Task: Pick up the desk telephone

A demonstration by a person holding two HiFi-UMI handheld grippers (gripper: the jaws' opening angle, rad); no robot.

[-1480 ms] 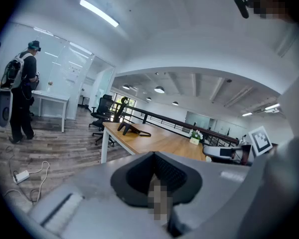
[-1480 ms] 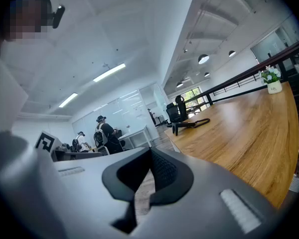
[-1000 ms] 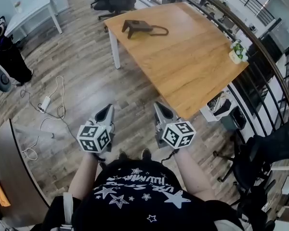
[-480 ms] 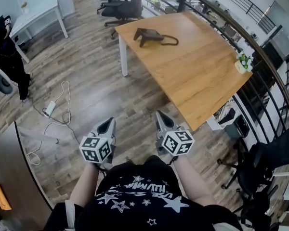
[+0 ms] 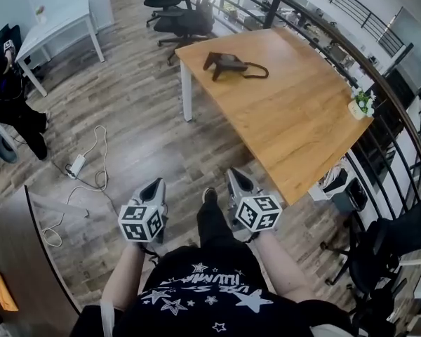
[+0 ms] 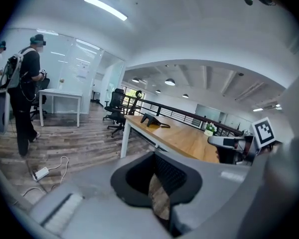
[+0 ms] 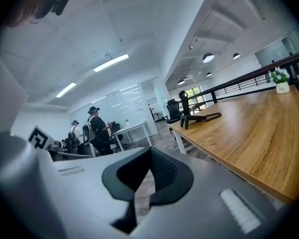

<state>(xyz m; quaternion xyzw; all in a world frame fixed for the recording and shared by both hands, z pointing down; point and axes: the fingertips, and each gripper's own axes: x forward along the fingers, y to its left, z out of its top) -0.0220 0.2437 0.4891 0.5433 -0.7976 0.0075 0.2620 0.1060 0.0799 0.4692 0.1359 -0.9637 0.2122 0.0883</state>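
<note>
Black desk telephone (image 5: 226, 62) lies lengthwise left-right on table (image 5: 302, 111); left tool (image 5: 156, 184), right tool (image 5: 236, 175) closed.

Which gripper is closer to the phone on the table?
Right, slightly. In the head view the right gripper is almost straight in line with the desk telephone. The left gripper is beside it, farther left. Both are far from the telephone.

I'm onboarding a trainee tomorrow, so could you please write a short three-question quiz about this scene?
1. True or false: the left gripper holds the desk telephone.
2. What stands near the wooden table's edge, far from the telephone? A) small potted plant B) mug C) laptop
3. Fill in: the right gripper's jaws are ____ and empty.
Key: 1 false, the left gripper is empty and the telephone lies on the table; 2 A; 3 shut.
</note>
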